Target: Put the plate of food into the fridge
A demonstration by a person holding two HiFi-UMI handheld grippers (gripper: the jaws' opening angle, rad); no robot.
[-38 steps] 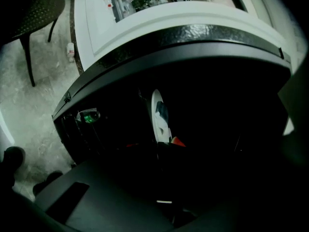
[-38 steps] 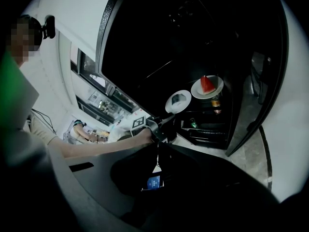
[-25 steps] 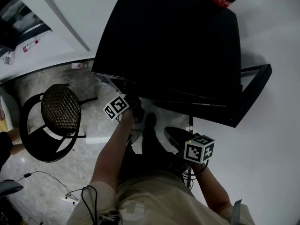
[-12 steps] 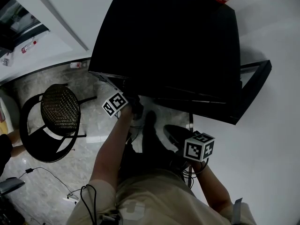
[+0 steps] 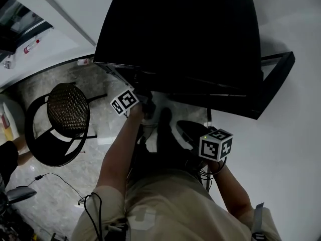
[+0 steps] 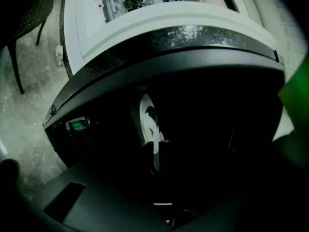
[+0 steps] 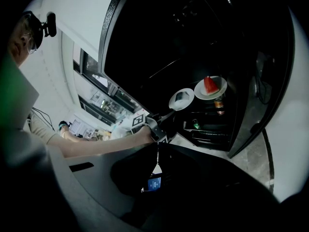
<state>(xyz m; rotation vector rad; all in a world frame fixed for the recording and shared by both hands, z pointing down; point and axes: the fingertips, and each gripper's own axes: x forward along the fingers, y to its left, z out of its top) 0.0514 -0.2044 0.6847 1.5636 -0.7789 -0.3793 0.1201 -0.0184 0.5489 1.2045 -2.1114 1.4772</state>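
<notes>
One black fridge (image 5: 180, 39) is seen with its door (image 5: 277, 77) swung open to the right. A white plate of food (image 7: 181, 99) is held at the fridge opening, just left of a second plate (image 7: 210, 88) with a red slice on a shelf. The first plate's rim is clamped by the left gripper (image 6: 155, 151). The right gripper (image 7: 157, 149) is held near the body, jaws pressed together on nothing.

Glossy white plate (image 6: 146, 115) in left tongs (image 6: 155, 151); smooth black fridge (image 5: 180, 39) ahead; polished marbled floor (image 5: 98, 84) below; woven chair seat (image 5: 67, 109) leftward.
</notes>
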